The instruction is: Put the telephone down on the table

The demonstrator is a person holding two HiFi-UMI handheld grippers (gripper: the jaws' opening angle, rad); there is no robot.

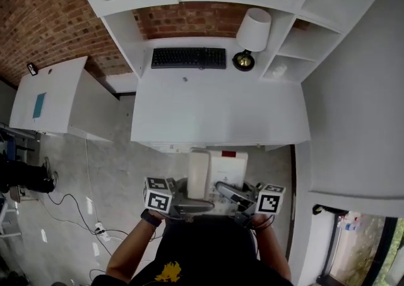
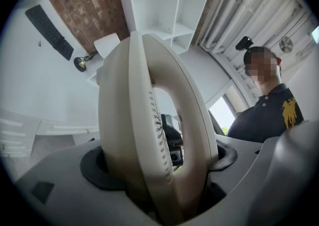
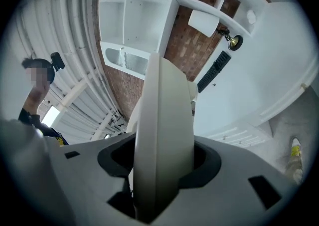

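Note:
A cream telephone (image 1: 218,171) with its handset (image 1: 199,174) resting on the left side hangs in the air just short of the white table's (image 1: 214,117) front edge. My left gripper (image 1: 192,204) is shut on its near left end. In the left gripper view the handset side of the telephone (image 2: 149,120) stands upright between the jaws of that gripper (image 2: 159,170). My right gripper (image 1: 228,193) is shut on the near right end. The right gripper view has the telephone's body (image 3: 162,135) edge-on, pinched in that gripper (image 3: 159,165).
At the back of the table lie a black keyboard (image 1: 188,57) and a lamp (image 1: 252,32) with a white shade. White shelves (image 1: 303,45) rise at the right, and a white cabinet (image 1: 50,95) stands to the left. Cables (image 1: 76,209) trail on the floor at the left.

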